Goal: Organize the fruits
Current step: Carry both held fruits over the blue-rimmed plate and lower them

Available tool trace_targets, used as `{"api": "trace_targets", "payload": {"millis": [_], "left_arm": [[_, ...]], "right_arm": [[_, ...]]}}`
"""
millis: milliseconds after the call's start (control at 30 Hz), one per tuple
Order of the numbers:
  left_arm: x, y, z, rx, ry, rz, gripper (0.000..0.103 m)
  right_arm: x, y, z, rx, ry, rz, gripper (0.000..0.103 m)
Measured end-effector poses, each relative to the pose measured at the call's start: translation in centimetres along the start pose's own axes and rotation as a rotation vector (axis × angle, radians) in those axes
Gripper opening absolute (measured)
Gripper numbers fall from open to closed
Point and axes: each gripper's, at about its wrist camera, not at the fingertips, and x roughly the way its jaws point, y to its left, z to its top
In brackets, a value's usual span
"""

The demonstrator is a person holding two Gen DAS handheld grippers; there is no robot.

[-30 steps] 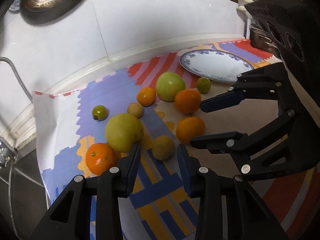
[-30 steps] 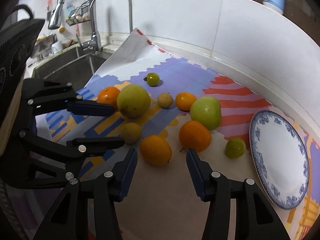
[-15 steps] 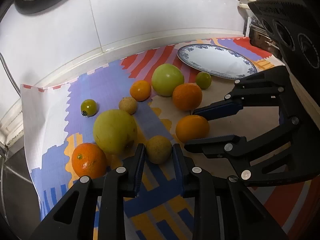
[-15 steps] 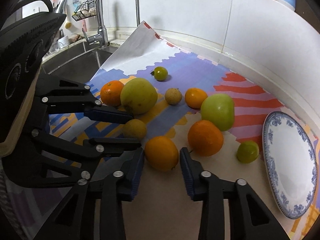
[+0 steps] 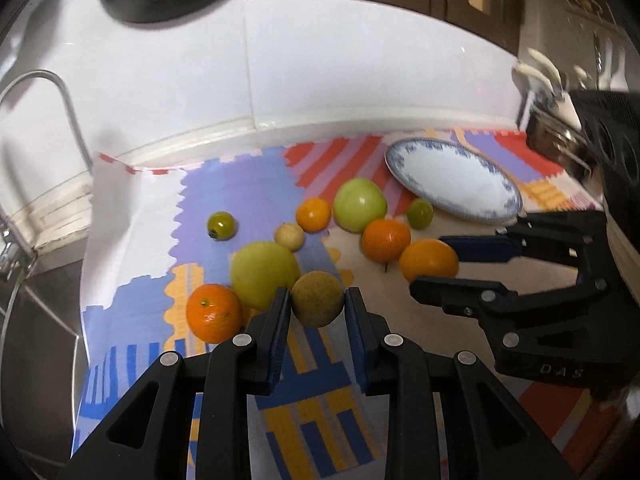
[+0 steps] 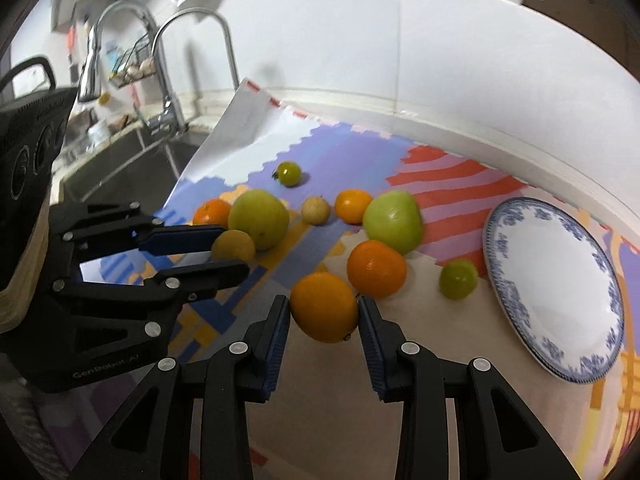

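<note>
Nearest of all, the left gripper has its jaws closed on a small tan fruit, pads pressing either side at its widest girth, and the right gripper grips an orange the same way across its middle; the right jaws have just been closing, with that orange between them. Both fruits look round, firm and light, so I'd judge a grip across the middle is the sound one, though the waxy peel could let the orange roll out if the squeeze slackens, and too hard a squeeze might bruise the tan one. Taking the plate as the mark: the held orange is well to its left, a second orange sits between them, and a small green fruit lies just beside the plate's rim. Farther off, a big green apple stands left of the plate, then a smaller orange, a pale round fruit, a large yellow-green fruit and a tangerine touching it. Farthest from the plate, a small green tomato sits alone on the patterned mat covering the surface. The plate is empty.
</note>
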Motion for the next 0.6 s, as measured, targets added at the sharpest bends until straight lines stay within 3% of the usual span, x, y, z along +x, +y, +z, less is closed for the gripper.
{"api": "trace_targets", "payload": {"millis": [233, 600], "left_arm": [[-2.8, -1.3, 1.1, -0.025, -0.071, 0.035, 0.028], [-4.5, -5.3, 3.9, -0.011, -0.162, 0.015, 0.028]], "right_arm": [[-3.2, -0.2, 0.0, 0.066, -0.073, -0.039, 0.036], [-8.1, -3.2, -0.6, 0.142, -0.168, -0.135, 0.036]]}}
